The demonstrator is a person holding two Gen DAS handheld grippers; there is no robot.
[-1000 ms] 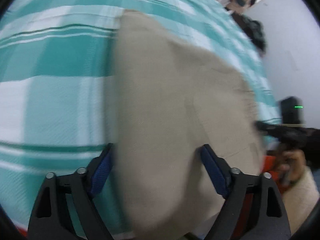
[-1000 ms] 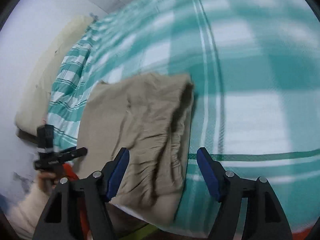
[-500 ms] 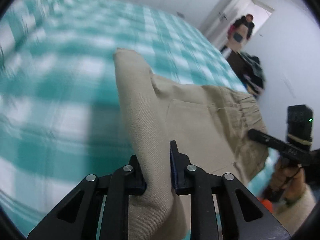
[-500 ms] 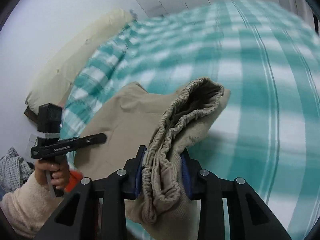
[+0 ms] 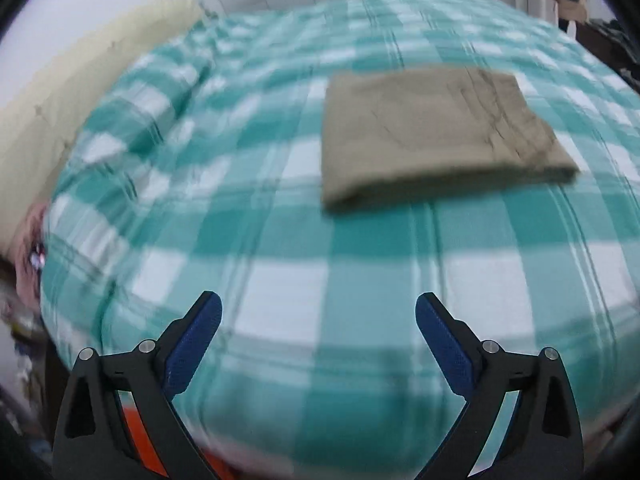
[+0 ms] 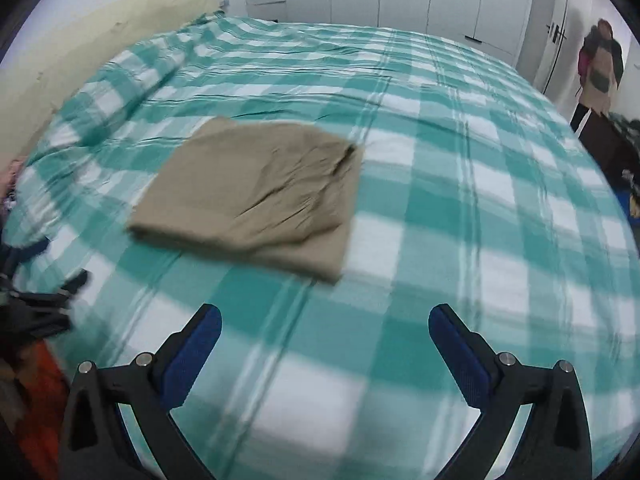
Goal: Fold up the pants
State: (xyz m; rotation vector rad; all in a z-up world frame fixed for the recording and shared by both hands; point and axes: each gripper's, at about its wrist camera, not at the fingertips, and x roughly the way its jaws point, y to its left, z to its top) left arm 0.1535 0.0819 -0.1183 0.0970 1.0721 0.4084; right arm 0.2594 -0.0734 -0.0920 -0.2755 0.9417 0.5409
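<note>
The tan pants [image 6: 256,196] lay as a compact rectangle on the bed [image 6: 460,208], on its green-and-white checked cover, with the gathered waistband uppermost on the side away from the cream headboard [image 6: 80,28] and the layers roughly squared one over the other. Both tools hung above the cover on the near side of the pants, well apart from them. The left claw [image 5: 318,340] was opening, its blue pads spread wide with only checked cloth showing between them; the right claw [image 6: 324,344] was likewise opening and carried nothing. Judged from how the garment lay, the folding itself looked finished or nearly so, and the step in hand was the release and the drawing clear of the bundle. The bottom layer stuck out a little beyond the top one at the corner of the pants farthest from the headboard, so any next move would call for no more than a light nudge or press there to even the edges, done without dragging the stack across the cover; otherwise the claws needed only to stay clear.
</note>
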